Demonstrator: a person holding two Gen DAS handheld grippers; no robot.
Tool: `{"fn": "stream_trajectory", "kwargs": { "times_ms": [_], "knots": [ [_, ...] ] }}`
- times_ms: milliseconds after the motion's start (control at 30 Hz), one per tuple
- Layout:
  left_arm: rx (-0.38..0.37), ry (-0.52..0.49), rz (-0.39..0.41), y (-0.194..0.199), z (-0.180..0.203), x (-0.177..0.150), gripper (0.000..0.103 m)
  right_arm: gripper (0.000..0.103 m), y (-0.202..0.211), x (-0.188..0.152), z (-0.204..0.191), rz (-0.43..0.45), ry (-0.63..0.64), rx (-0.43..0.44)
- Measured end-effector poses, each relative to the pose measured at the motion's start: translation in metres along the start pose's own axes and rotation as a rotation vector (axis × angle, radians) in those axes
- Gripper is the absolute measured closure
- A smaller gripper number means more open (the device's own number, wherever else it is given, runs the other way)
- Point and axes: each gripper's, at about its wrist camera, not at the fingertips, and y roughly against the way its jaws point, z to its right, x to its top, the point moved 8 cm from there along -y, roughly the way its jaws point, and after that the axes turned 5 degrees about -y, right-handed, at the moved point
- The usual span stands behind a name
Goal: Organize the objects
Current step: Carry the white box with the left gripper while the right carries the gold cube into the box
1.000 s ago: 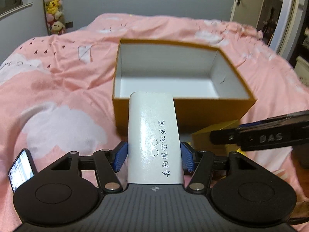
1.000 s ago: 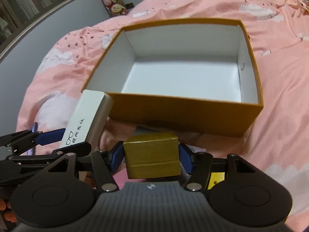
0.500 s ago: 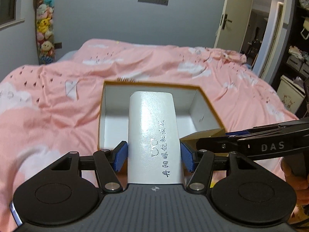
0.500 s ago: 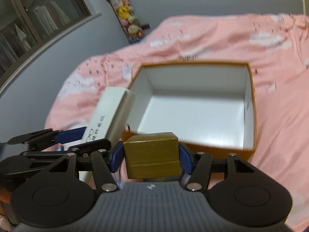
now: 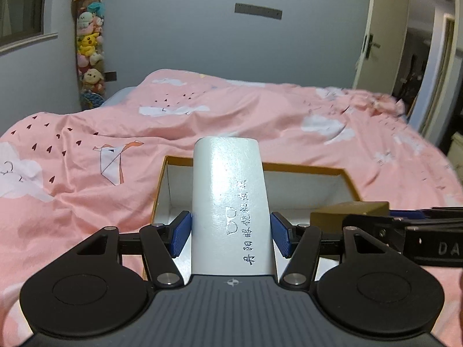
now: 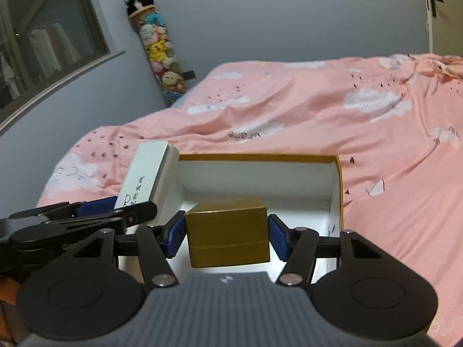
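Note:
My left gripper (image 5: 230, 234) is shut on a long white box (image 5: 230, 202) with silver lettering, held out over the near left part of an open orange box (image 5: 306, 169) with a white inside. My right gripper (image 6: 225, 235) is shut on a small gold box (image 6: 227, 232), which hangs above the orange box's (image 6: 260, 157) white floor. In the right wrist view the white box (image 6: 147, 173) and the left gripper (image 6: 86, 217) sit just to the left. In the left wrist view the gold box (image 5: 347, 209) and the right gripper's black arm show at the right.
The orange box lies on a pink bedspread (image 5: 86, 159) with cloud prints. A tall column of plush toys (image 5: 88, 43) stands in the far corner by a window. A door (image 5: 373, 37) is open at the far right.
Both grippers have risen and moved forward with their boxes, from in front of the orange box's near wall to above its open top. The views tilted up toward the room.

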Motion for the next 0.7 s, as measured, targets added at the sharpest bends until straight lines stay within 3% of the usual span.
{"fn": "stream_trajectory", "kwargs": {
  "times_ms": [133,367,700],
  "knots": [
    [0.028,-0.052,-0.056,-0.031,0.007,-0.012,0.035,0.041,-0.025,-0.01,0.011,-0.053,-0.013,-0.031],
    [0.06,-0.112,-0.249,-0.072,0.002,-0.047,0.035,0.041,-0.052,-0.015,0.023,-0.116,-0.018,-0.061],
    [0.096,-0.202,-0.372,-0.091,0.005,-0.065,0.034,0.041,-0.074,-0.013,0.023,-0.175,-0.031,-0.035]
  ]
}}
